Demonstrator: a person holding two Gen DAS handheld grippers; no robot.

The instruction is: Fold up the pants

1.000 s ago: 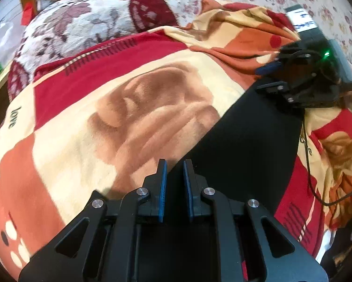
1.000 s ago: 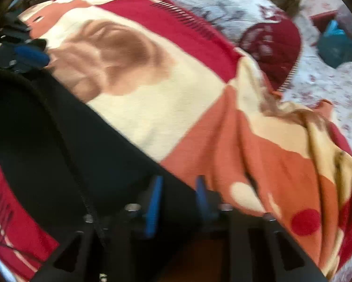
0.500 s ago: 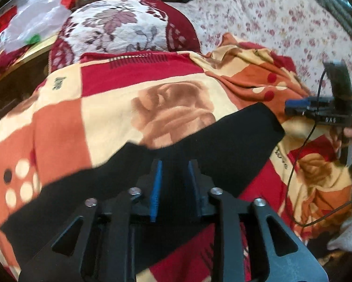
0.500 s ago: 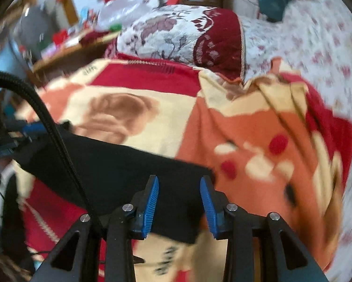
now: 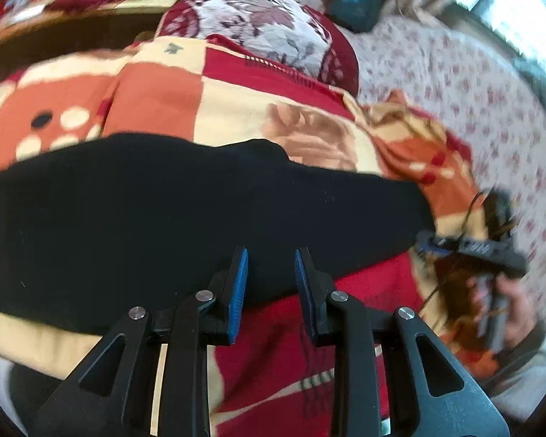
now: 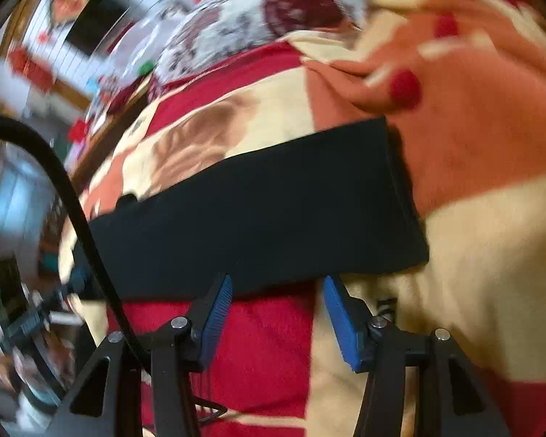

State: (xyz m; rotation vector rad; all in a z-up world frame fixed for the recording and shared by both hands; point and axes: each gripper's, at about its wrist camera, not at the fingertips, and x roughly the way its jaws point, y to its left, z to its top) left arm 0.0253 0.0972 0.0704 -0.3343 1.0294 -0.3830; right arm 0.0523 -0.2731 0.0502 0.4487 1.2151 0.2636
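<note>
Left wrist, pants [image 5: 185,211] beyond tongs [image 5: 271,273] (parted)

Both grippers stood with fingers apart, holding nothing.

The left gripper [image 5: 271,264] had a modest gap between its blue pads [image 5: 238,284]. The right gripper [image 6: 277,291] was spread wider, and in the left view a hand [image 5: 506,306] gripped its handle.

left tongs [image 5: 271,273] released pants [image 5: 185,215], right tongs [image 6: 276,302] wider
</note>
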